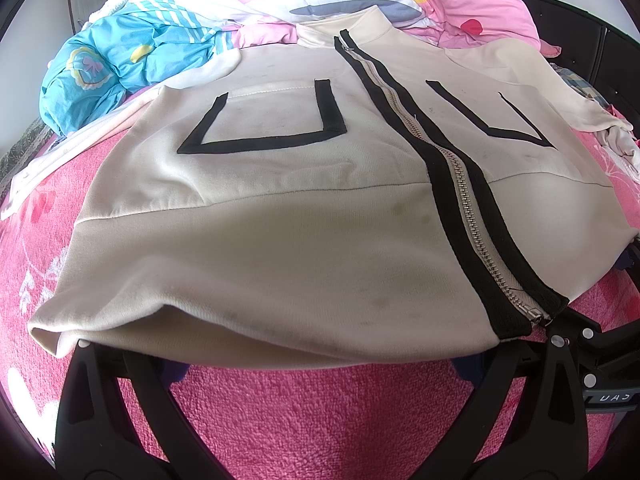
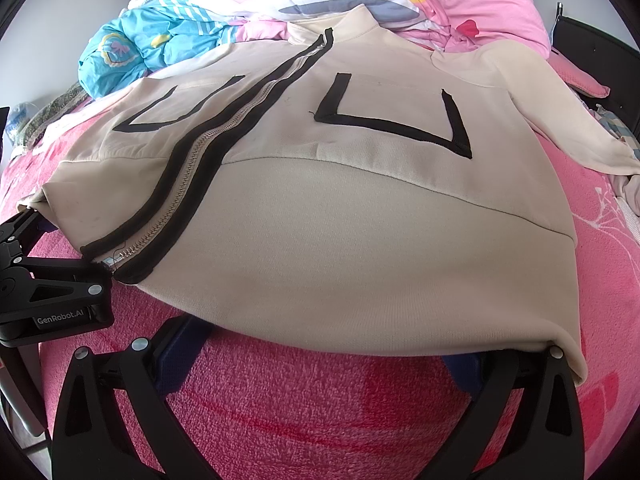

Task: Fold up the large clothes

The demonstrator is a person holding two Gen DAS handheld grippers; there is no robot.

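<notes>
Jacket: cream zip-front fabric jacket (image 1: 248, 240) with black trim, flat on pink terry bed cover (image 1: 320, 412).
Left tool (image 1: 316, 354): fingers spread wide at hem.
Right tool (image 2: 316, 350): spread wide likewise.

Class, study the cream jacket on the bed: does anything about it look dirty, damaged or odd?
Yes. The cream jacket carries faint dark smudges on its lower front panel, near the zipper and the hem. Otherwise it lies flat, zipped shut.
</notes>
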